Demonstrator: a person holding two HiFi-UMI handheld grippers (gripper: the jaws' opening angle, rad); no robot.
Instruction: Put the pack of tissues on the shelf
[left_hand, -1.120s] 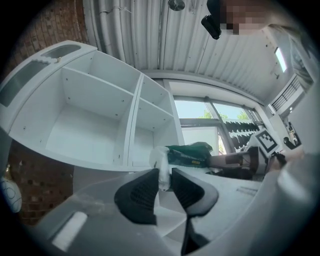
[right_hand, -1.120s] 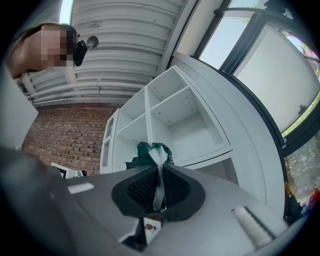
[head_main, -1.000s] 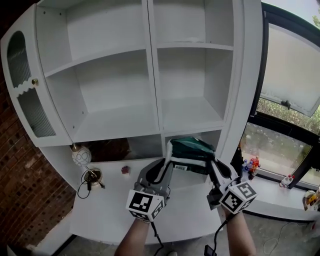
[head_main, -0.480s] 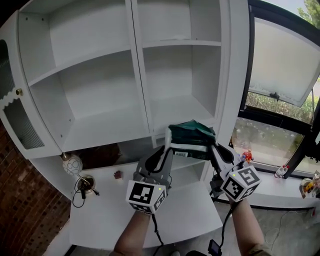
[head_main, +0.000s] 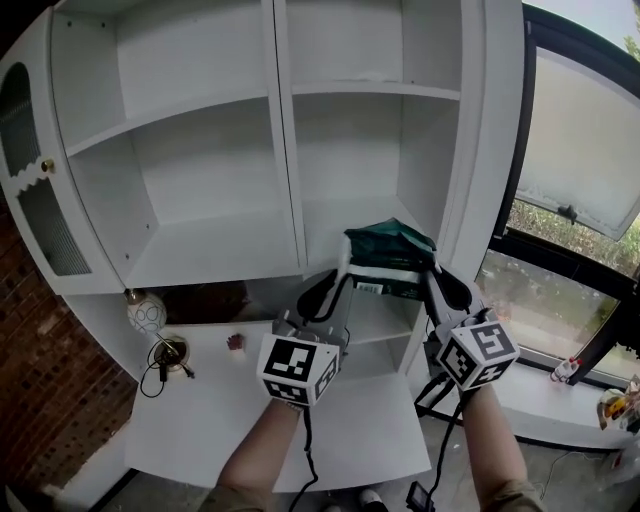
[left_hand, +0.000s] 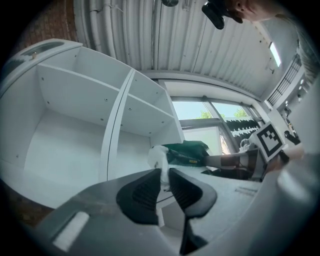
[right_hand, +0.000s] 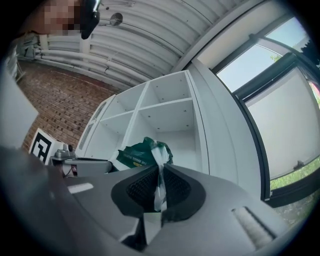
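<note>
left gripper (left_hand: 165, 176): clamped narrow on the white end flap of the pack of tissues (head_main: 386, 260)
right gripper (right_hand: 161, 176): jaws nearly together, pinching the wrapper at the pack's other end
pack: green, hanging between both grippers, right in front of the shelf (head_main: 215, 255)'s right-hand column, above the worktop (head_main: 225, 420)

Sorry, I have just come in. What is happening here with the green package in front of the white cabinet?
A person holds a gripper in each hand and carries a green pack of tissues between them. The left gripper is shut on the wrapper at one end, the right gripper on the other end. The pack hangs in the air before the right column of the white shelf unit. It does not seem to rest on any shelf yet.
</note>
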